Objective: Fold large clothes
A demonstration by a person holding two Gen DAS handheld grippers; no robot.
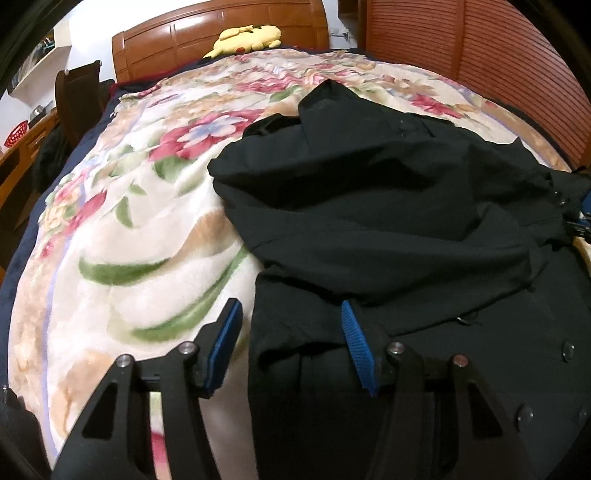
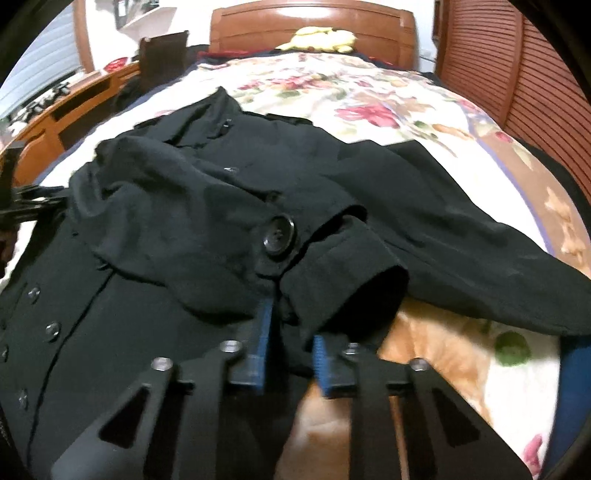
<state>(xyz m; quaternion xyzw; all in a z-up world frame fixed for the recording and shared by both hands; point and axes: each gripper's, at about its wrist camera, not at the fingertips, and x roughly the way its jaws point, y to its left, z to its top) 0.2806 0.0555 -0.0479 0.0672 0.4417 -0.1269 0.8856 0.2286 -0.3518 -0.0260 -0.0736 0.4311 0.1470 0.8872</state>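
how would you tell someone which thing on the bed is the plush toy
Start at the wooden headboard at the far end of the bed. The plush toy lies right against it, beyond the floral blanket. It is the only bright yellow thing there; the coat nearer the camera is black.

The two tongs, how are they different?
The left tongs stand wide open over the coat's edge, one pad on the blanket side; the right tongs are nearly shut, pinching the cuff. Both have blue pads and black arms.
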